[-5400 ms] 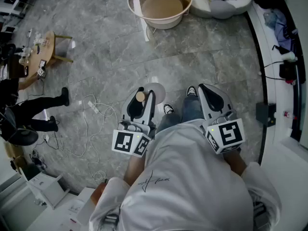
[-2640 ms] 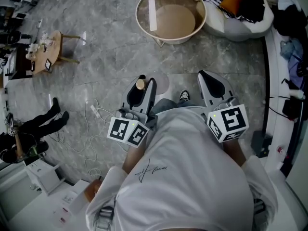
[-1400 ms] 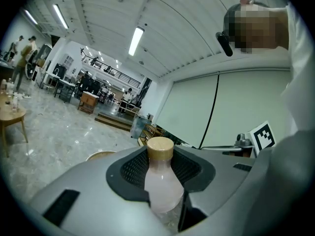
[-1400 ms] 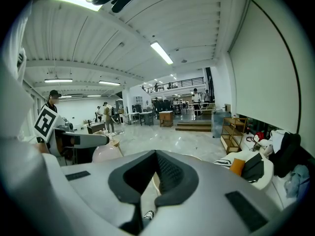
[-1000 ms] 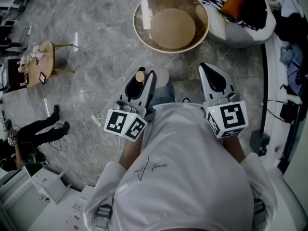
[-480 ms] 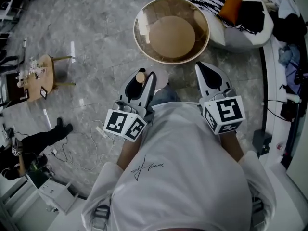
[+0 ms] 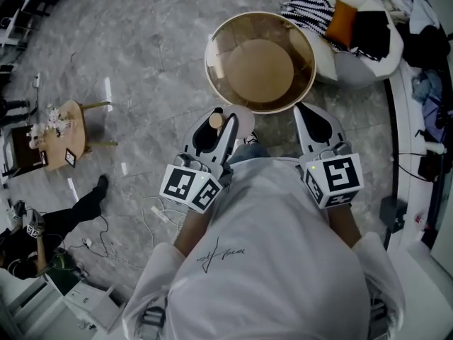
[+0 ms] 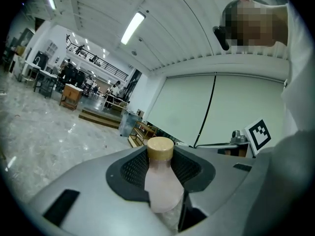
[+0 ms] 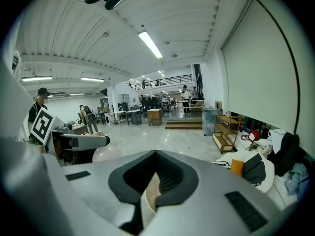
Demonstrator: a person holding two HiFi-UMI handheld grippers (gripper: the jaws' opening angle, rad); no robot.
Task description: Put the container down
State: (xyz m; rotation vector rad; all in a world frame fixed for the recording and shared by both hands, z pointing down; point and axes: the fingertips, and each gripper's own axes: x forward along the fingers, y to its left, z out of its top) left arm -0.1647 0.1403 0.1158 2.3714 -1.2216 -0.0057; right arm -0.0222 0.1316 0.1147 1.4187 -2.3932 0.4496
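The container is a pale pink bottle [image 8: 162, 188] with a tan cap [image 8: 160, 148]. It stands upright between the jaws of my left gripper [image 8: 163, 200], which is shut on its neck. In the head view the cap [image 7: 215, 120] shows at the tip of the left gripper [image 7: 216, 127], held at waist height just short of a round table. My right gripper [image 7: 313, 121] is level with it on the right, shut, with nothing between its jaws. In the right gripper view [image 9: 153, 183] the bottle's round body [image 9: 106, 154] shows at the left.
A round table with a wooden rim [image 7: 209, 51] and a glass top stands directly ahead on the grey stone floor. A white beanbag [image 7: 354, 55] piled with clothes sits behind it to the right. A small wooden table [image 7: 64, 129] and loose cables [image 7: 159, 214] are at the left.
The person has walked forward, so the round table has come from the far top of the view to just ahead of both grippers. The left gripper still holds the bottle.
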